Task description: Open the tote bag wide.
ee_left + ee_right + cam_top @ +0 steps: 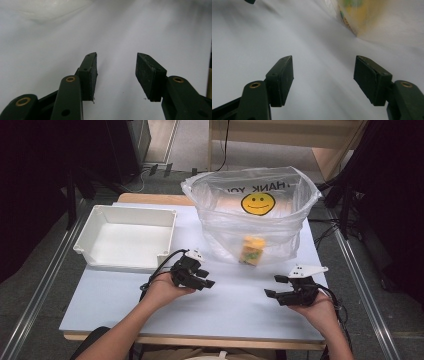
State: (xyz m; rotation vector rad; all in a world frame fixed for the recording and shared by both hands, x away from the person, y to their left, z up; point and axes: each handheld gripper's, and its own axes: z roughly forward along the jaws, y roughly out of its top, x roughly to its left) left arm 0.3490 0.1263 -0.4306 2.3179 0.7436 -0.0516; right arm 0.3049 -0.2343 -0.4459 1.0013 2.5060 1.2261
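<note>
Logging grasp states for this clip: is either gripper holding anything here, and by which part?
Nothing is held. The left gripper and right gripper both stand open over the pale table, jaws empty.

Grey floor (45, 270) around a pale table (240, 305), wooden furniture (330, 140) behind, dark sides.

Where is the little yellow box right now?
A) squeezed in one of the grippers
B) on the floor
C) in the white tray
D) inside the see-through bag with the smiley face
D: the yellow box sits at the bottom of the clear plastic bag, seen through its wall, while the white tray holds nothing and both grippers' jaws are open with nothing between them.
</note>
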